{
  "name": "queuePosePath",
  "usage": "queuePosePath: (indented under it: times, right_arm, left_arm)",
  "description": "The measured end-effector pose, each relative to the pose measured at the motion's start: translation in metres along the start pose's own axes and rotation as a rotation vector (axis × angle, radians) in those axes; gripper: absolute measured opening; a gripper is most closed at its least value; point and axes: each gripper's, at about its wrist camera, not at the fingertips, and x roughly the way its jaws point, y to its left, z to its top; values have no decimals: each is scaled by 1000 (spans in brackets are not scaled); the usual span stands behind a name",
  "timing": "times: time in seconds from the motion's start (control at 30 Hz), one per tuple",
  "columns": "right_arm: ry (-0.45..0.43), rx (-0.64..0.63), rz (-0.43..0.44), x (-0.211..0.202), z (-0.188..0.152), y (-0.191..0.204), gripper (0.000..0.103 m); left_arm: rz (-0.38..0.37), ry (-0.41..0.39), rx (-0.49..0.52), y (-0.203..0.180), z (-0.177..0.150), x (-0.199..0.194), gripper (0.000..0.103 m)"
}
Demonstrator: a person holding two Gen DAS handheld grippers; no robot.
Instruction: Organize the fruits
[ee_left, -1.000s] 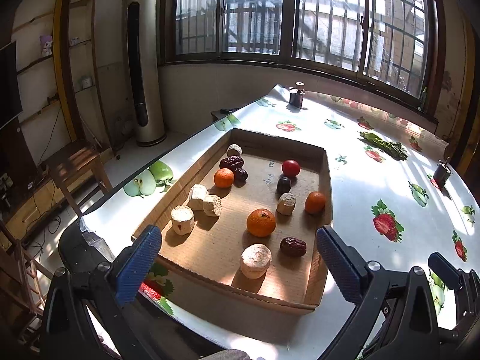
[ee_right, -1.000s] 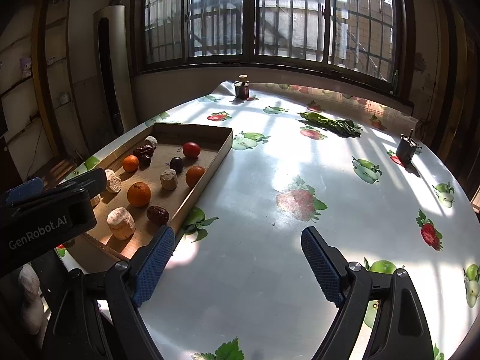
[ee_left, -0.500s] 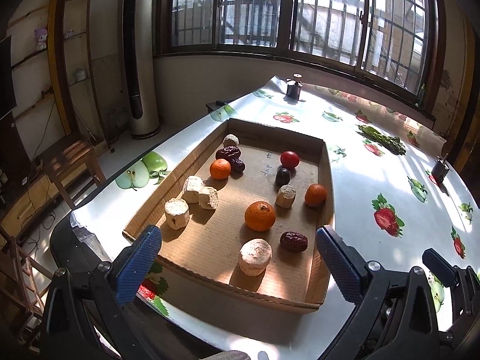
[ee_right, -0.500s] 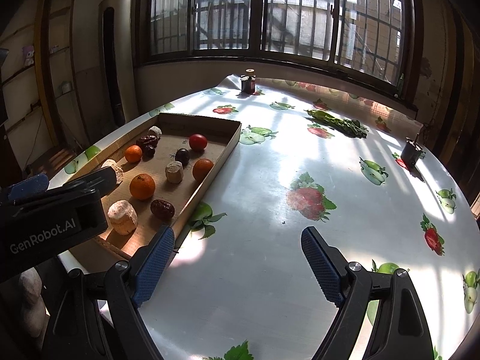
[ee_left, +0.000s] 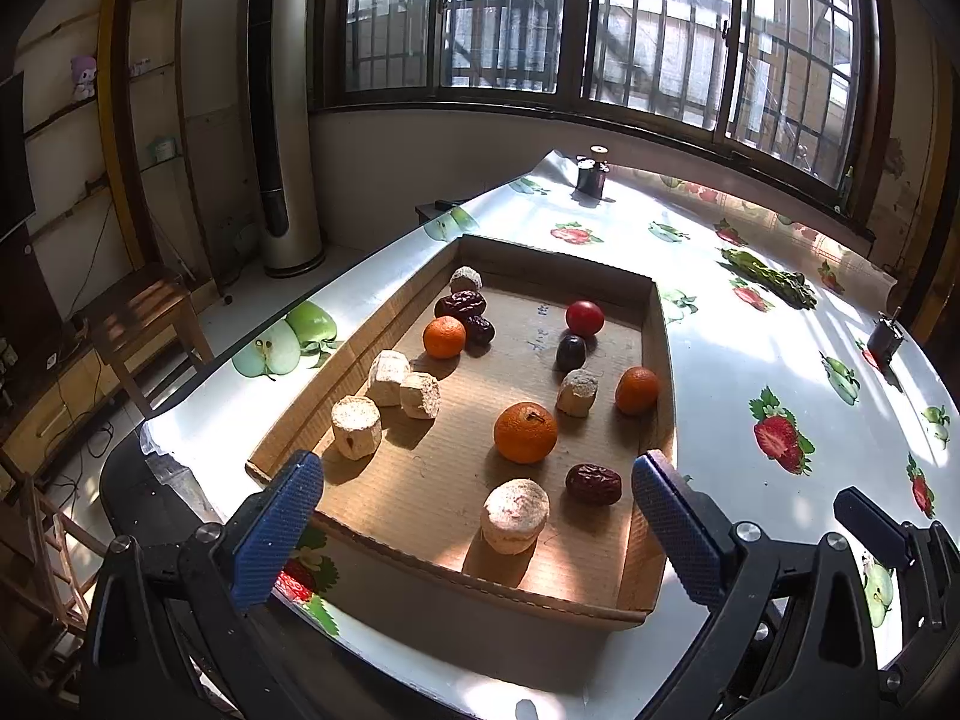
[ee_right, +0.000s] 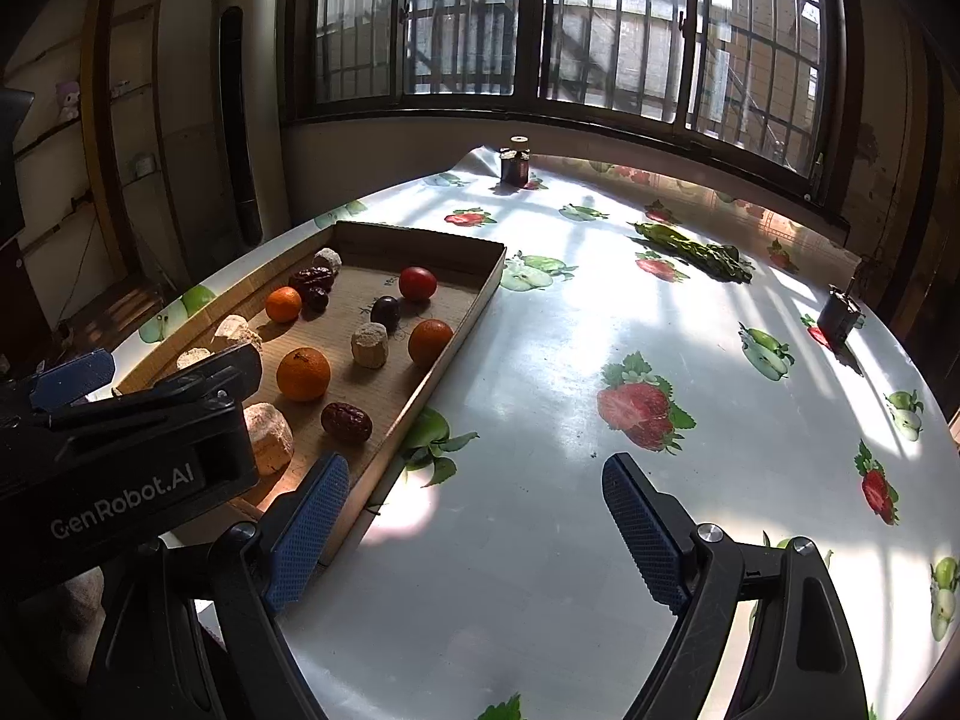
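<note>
A shallow cardboard tray [ee_left: 657,348] [ee_right: 474,300] lies on the table's left side. It holds three oranges, the largest [ee_left: 525,432] [ee_right: 303,373] near the front, a red tomato [ee_left: 584,317] [ee_right: 417,283], a dark plum [ee_left: 570,351], red dates [ee_left: 593,483] [ee_right: 346,421] and several pale cake-like pieces [ee_left: 515,515]. My left gripper [ee_left: 474,531] is open and empty above the tray's near edge. My right gripper [ee_right: 474,537] is open and empty over bare tablecloth right of the tray.
A fruit-print tablecloth [ee_right: 600,360] covers the table. A small dark jar [ee_right: 515,165] stands at the far edge, a green vegetable bundle [ee_right: 696,249] lies far right, and a small dark object [ee_right: 839,313] sits at the right edge. A wooden chair [ee_left: 144,324] stands left of the table.
Both grippers have shifted slightly forward and upward; the tray and fruits sit a little lower in view. Nothing was grasped or moved.
</note>
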Motion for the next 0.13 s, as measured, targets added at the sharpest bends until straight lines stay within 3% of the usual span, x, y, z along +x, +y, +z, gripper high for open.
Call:
queuePosePath:
  times: [0.13]
  right_arm:
    - [-8, -19, -5, -1, 1, 3, 90]
  left_arm:
    - [-1, -12, 15, -1, 2, -4, 103]
